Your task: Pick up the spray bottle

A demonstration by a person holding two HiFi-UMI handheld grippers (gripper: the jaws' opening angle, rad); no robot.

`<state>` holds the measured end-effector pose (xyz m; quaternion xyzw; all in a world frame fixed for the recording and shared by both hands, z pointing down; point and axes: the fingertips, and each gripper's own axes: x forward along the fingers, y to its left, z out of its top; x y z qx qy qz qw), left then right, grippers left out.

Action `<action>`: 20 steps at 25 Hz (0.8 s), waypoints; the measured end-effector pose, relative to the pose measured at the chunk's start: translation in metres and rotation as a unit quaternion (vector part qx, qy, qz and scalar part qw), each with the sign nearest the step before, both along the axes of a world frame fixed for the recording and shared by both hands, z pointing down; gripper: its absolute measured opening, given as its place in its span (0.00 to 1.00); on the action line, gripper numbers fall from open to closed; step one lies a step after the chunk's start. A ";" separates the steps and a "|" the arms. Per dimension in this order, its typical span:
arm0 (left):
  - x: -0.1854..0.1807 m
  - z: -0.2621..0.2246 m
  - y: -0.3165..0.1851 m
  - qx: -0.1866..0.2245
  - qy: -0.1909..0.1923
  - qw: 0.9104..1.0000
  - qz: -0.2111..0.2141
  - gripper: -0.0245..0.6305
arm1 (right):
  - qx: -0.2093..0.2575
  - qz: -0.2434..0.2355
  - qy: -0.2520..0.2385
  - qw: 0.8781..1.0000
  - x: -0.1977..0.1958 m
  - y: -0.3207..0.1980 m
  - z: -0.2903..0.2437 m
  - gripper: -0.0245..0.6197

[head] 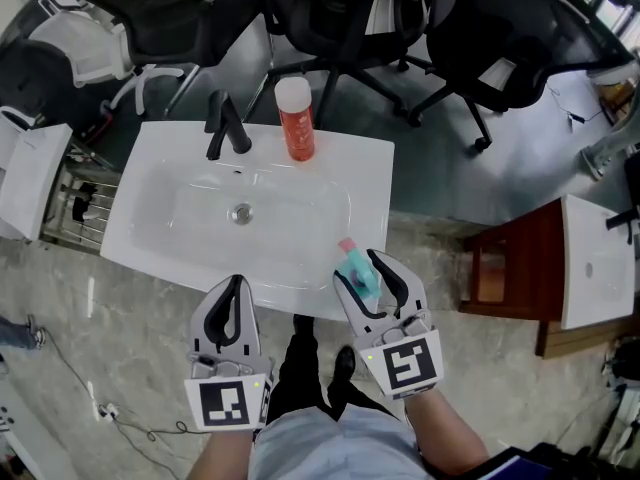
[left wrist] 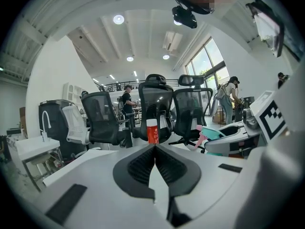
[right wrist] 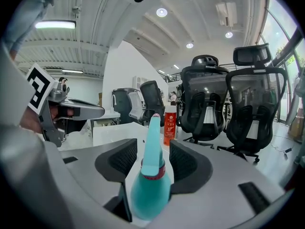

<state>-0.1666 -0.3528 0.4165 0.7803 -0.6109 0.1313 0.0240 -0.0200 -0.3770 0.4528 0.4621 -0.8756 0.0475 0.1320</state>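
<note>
Nearest me, left gripper (head: pixel 236 286): fingers clenched on nothing, idle at the 6 o'clock edge of the white ceramic sink (head: pixel 150 230). Right gripper (head: pixel 363 268): fingers grasping the teal plastic spray bottle with pink trigger (right wrist: pixel 150 185) round its belly, nozzle pointing away along them, over the sink's 5 o'clock corner. I judge the grasp is made and the lift is in hand; can't tell if it's clear of the rim. Next move calls for a straight raise with a firm squeeze, since the rounded belly may slip. Far side: black faucet (head: pixel 226 128) at 11 o'clock, orange bottle with white cap (head: pixel 296 123) at 12 o'clock.
</note>
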 end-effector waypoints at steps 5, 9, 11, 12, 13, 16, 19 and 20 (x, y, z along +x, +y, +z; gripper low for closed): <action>-0.003 0.001 -0.001 -0.005 0.010 1.000 -0.006 0.07 | -0.006 0.002 0.004 1.000 -0.002 -0.001 0.004 0.36; -0.003 0.001 -0.003 -0.008 0.025 1.000 -0.013 0.07 | -0.009 0.002 0.006 1.000 -0.003 -0.003 0.007 0.35; -0.004 0.002 -0.004 -0.009 0.020 1.000 -0.011 0.07 | -0.012 0.001 0.007 1.000 -0.004 -0.003 0.008 0.34; -0.005 0.003 -0.004 -0.010 0.015 1.000 -0.010 0.07 | -0.012 0.000 0.007 1.000 -0.005 -0.004 0.009 0.34; -0.006 0.004 -0.004 -0.011 0.012 1.000 -0.009 0.07 | -0.013 0.000 0.007 1.000 -0.005 -0.004 0.009 0.34; -0.004 0.003 -0.005 -0.011 0.022 1.000 -0.012 0.07 | -0.013 0.002 0.006 1.000 -0.004 -0.005 0.010 0.32; -0.004 0.003 -0.005 -0.012 0.022 1.000 -0.011 0.07 | -0.013 0.006 0.006 1.000 -0.003 -0.006 0.011 0.30; -0.004 0.003 -0.006 -0.011 0.022 1.000 -0.011 0.07 | -0.014 0.007 0.006 1.000 -0.003 -0.006 0.011 0.29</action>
